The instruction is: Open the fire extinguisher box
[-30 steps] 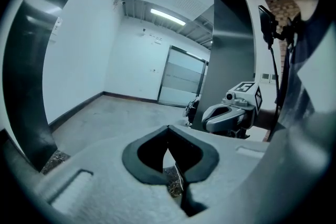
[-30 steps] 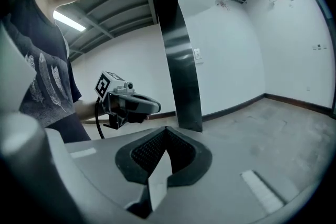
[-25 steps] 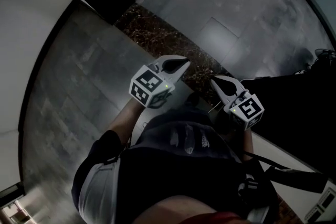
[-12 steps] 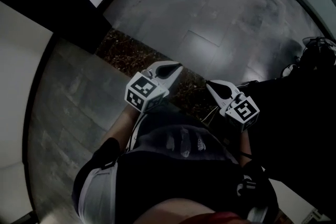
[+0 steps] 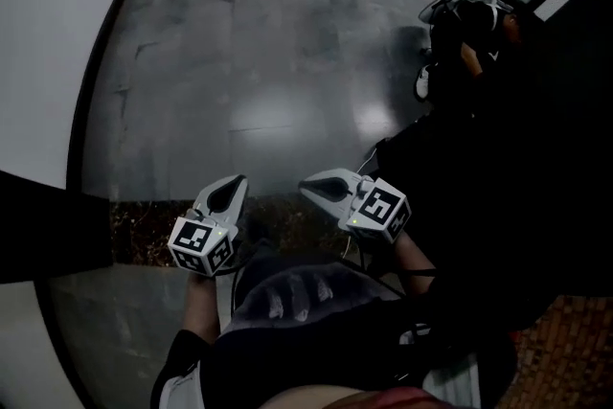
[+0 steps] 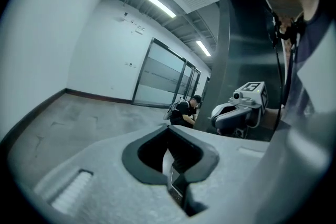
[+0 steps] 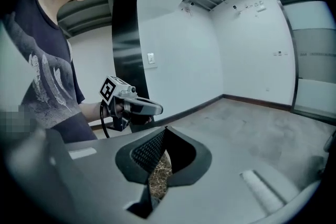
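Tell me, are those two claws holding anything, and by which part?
Nothing is held. The left gripper and the right gripper both have their jaws closed together with nothing between them.

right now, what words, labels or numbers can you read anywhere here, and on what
No readable text anywhere.
Cubes on the left gripper and right gripper: black-and-white square markers, no letters.
Small wall plates: too small to read.
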### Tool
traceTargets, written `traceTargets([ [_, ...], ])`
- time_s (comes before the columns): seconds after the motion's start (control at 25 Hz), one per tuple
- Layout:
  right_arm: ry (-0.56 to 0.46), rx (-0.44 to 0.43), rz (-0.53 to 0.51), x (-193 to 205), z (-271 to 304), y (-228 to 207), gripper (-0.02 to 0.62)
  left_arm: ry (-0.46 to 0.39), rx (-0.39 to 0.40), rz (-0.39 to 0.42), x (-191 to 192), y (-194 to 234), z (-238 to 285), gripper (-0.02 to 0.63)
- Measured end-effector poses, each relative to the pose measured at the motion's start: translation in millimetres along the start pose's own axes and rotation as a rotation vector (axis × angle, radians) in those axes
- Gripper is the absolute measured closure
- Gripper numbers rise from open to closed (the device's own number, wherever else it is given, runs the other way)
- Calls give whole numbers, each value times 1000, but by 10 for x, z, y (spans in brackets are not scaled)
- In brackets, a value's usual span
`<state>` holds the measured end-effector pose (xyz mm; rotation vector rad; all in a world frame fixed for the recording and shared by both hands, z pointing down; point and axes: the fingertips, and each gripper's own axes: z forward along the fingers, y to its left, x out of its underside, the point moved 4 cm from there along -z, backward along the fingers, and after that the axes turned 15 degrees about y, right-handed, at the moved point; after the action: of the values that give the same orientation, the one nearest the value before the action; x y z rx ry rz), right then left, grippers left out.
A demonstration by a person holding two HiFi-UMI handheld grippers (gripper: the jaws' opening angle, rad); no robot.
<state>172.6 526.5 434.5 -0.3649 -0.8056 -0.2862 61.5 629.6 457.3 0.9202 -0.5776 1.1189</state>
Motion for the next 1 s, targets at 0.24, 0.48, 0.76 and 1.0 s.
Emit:
traceTargets([
  [0.24,-61,113,65,-494,134,-378,594,58,106,120,-481,672,343,601],
  [0.48,-76,206,144,-554,244,-808,594,89,186,138,-850,933,715,601],
  [0.76,-160,209,156,-739,260,-1450,594,85,216,219,-1421,974,1148,601],
  [1.0,-217,182,169,-819,91,-2147,594,130,147,220,-1810,1068,1566,602],
])
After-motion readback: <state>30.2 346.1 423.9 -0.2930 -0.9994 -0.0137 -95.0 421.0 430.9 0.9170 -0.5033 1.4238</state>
